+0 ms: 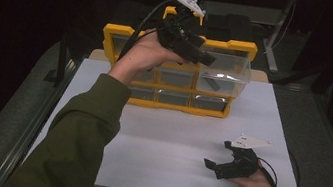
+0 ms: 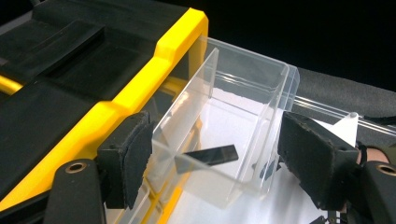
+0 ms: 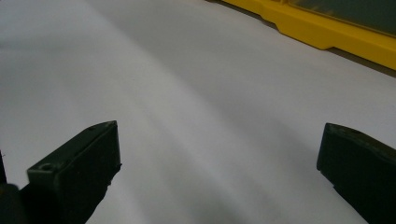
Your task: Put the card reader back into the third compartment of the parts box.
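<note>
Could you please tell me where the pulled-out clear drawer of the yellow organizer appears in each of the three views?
High view: the clear drawer juts from the organizer's upper right, just right of the left gripper.
Left gripper view: centre frame, beyond the gripper's open jaws, a dark flat piece inside.
Right gripper view: not in it.
Shared landmark: the yellow organizer frame.

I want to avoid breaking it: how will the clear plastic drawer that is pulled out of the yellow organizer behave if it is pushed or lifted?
The clear drawer looks thin-walled and rigid, so it is probably light and may crack if squeezed hard. Its smooth glossy walls could slip between the left tongs, whose pads stand apart on either side of it. The flat dark piece inside lies loose and would likely slide if the drawer tilts.
</note>
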The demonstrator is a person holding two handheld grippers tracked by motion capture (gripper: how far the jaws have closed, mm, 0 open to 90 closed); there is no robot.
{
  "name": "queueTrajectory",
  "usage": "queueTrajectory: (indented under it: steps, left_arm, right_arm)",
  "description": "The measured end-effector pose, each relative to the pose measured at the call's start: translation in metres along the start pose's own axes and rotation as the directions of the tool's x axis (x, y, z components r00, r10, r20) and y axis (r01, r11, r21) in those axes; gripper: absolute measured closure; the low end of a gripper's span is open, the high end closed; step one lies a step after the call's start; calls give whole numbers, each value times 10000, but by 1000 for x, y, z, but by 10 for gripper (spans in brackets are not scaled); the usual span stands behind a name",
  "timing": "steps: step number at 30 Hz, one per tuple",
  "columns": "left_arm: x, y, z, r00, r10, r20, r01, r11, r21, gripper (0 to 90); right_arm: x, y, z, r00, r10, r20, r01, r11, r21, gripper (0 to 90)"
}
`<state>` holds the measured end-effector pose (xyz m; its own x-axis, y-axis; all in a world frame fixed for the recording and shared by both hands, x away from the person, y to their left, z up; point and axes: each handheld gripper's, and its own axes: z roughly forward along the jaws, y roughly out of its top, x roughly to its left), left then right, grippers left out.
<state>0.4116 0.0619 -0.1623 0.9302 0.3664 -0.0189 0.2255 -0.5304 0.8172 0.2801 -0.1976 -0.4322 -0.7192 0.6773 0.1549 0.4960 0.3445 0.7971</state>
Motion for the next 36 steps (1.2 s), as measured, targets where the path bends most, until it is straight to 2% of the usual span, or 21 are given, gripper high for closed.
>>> queueTrajectory:
  steps: [12,17,19,24,36]
  left_arm:
    - [6,-21,-19,9998,-209,-41,208,9996,-178,238]
    - [8,-37,-27,9996,-240,-168,239,9997,-54,219]
    - [9,-44,-30,9993,-332,-175,329,9994,-141,215]
    - [11,-58,-32,9987,-400,-319,400,9992,-25,190]
    - [11,-87,-34,9984,-433,-362,436,9990,78,142]
  right_arm:
    - [-2,-3,1,10000,54,38,-54,10000,73,0]
    - [-2,-3,2,10000,73,37,-73,9999,74,0]
    - [-2,-3,2,10000,62,52,-62,9999,90,0]
    - [-2,-3,0,9999,30,101,-30,10000,79,0]
    - [-2,-3,-1,9998,74,158,-75,9999,85,0]
